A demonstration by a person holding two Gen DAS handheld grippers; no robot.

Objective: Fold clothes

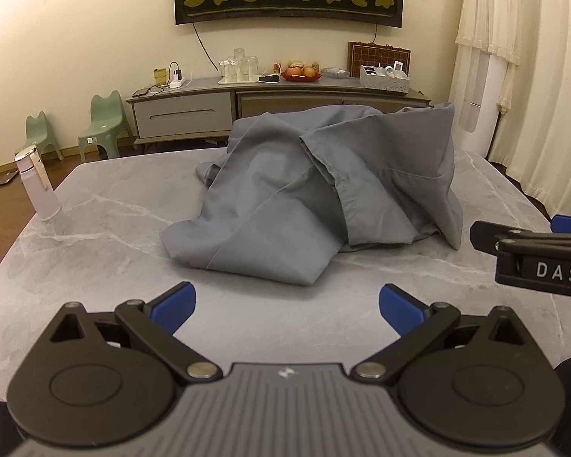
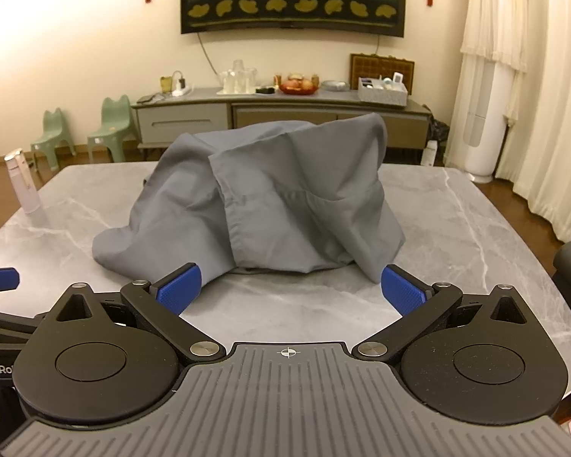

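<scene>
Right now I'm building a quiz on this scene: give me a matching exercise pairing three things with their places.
Things:
1. crumpled grey shirt
2. white cylindrical bottle
3. red fruit bowl

Places:
A. on the grey sideboard by the wall
B. left edge of the marble table
C. heaped mid-table

Pairs: 1-C, 2-B, 3-A

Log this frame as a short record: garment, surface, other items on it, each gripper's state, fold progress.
garment: grey shirt, crumpled in a heap, not flat
surface: grey marble-look table
other items: white bottle upright near the table's left edge, apart from the shirt
left gripper: open, empty, short of the shirt's near edge
right gripper: open, empty, fingertips close to the shirt's near hem; contact unclear
fold progress: not yet started; nothing is gripped
</scene>
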